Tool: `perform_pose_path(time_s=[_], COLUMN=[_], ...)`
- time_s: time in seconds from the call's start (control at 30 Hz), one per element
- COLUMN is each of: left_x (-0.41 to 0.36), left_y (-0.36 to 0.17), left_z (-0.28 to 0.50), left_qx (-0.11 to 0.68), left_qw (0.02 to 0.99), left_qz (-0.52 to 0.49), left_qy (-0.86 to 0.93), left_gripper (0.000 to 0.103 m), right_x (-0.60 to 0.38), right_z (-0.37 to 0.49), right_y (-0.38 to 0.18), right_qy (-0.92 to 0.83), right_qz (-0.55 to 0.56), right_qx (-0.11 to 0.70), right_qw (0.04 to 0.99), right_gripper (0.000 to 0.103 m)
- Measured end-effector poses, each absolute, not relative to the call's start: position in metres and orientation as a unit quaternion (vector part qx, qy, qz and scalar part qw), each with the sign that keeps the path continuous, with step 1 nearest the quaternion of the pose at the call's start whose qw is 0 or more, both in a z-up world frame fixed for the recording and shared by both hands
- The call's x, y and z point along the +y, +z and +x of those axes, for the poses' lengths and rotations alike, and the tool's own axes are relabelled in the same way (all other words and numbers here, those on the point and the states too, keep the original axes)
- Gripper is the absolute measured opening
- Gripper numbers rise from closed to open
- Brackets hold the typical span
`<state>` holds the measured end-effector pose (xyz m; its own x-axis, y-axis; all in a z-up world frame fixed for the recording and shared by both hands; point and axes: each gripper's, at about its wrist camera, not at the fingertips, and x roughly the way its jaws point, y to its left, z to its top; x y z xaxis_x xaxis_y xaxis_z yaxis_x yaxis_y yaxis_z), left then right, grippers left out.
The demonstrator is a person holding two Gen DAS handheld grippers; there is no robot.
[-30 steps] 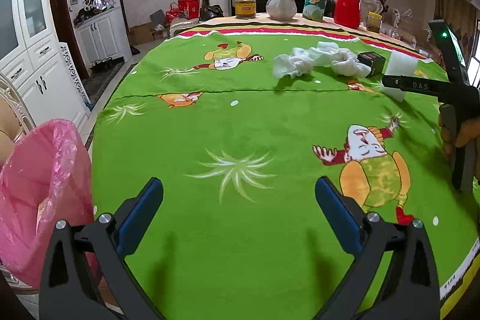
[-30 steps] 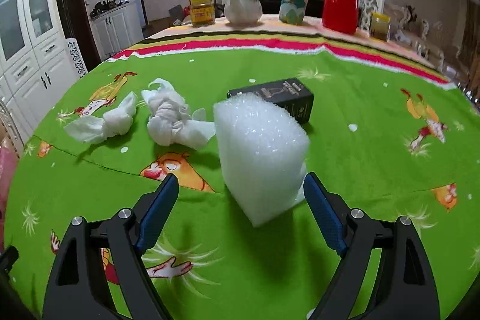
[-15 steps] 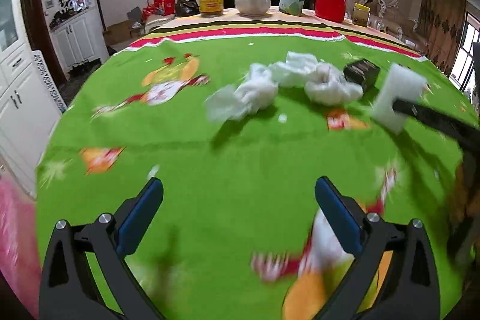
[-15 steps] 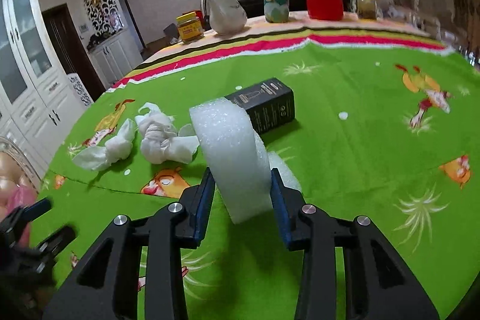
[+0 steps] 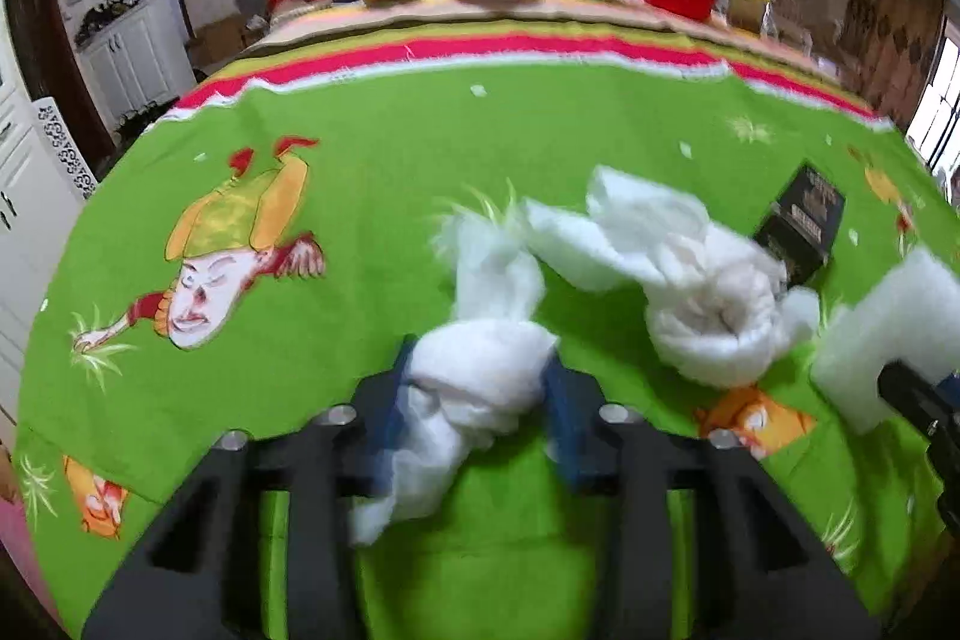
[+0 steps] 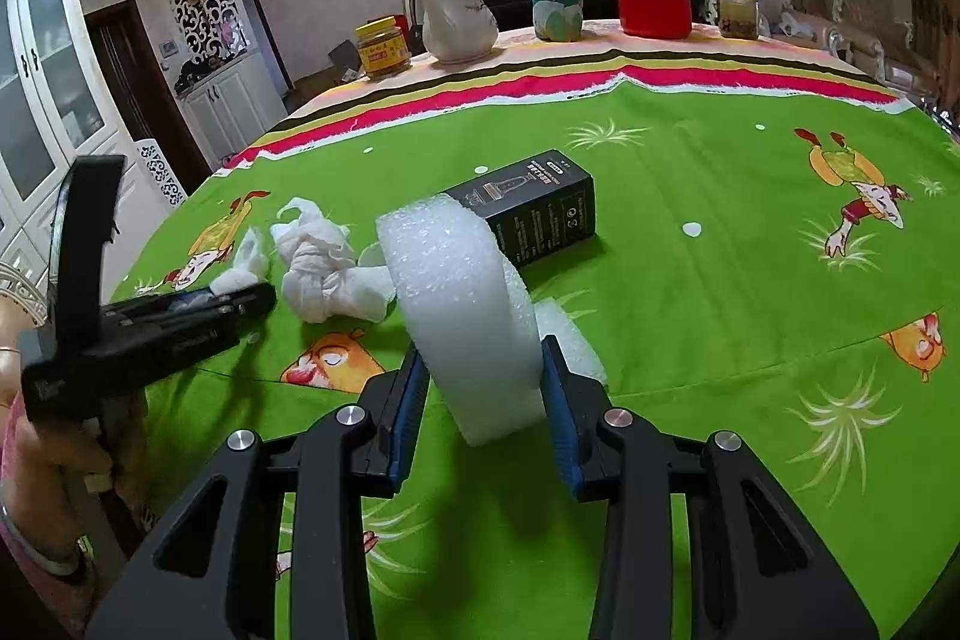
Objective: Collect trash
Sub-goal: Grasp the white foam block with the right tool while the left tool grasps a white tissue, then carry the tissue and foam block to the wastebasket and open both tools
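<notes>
The green tablecloth (image 6: 690, 316) is seen with the trash on it not yet cleared; no bin can be made out, so nothing can be judged as binned. The white foam block (image 6: 462, 304), the largest piece, is clamped between the pads of the right gripper (image 6: 486, 400), its lower end near the cloth. A knotted tissue wad (image 5: 702, 298) and a black carton (image 6: 528, 208) lie loose beside it and are left to collect. The smallest piece, a twisted tissue (image 5: 480, 376), sits between the closing jaws of the left gripper (image 5: 480, 400), whose pads already press it.
</notes>
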<state>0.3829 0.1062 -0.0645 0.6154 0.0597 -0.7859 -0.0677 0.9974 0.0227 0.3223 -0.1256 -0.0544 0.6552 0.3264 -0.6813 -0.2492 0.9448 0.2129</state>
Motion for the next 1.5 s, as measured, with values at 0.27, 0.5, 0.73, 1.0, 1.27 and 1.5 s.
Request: perform_pose_path(time_s=[0.27,0.5,0.73,1.0,1.27,1.5], left_x=[0.091,0.113,0.132,0.138,0.130,0.124], left_y=[-0.046,-0.037,-0.037,-0.038,-0.045,-0.049], left_z=[0.287,0.195,0.134,0.089,0.057,0.022], left_qx=[0.394,0.368,0.361,0.354,0.347,0.339], left_qw=[0.919,0.929,0.931,0.934,0.937,0.940], left_qz=[0.010,-0.022,-0.022,-0.010,-0.007,0.004], left_qy=[0.002,0.024,0.049,0.049,0.034,0.023], left_gripper=[0.032,0.032,0.033,0.033,0.033,0.033], right_x=[-0.124,-0.123,-0.120,-0.104,-0.090,-0.081], right_z=[0.322,0.321,0.320,0.259,0.148,0.073], right_y=[-0.054,-0.054,-0.053,-0.032,-0.028,-0.024], right_qy=[0.157,0.154,0.148,0.165,0.233,0.250], right_qz=[0.043,0.039,0.033,-0.010,-0.027,-0.012], right_qx=[0.384,0.383,0.382,0.370,0.367,0.343], right_qw=[0.909,0.910,0.912,0.914,0.900,0.905], right_gripper=[0.037,0.037,0.037,0.037,0.037,0.037])
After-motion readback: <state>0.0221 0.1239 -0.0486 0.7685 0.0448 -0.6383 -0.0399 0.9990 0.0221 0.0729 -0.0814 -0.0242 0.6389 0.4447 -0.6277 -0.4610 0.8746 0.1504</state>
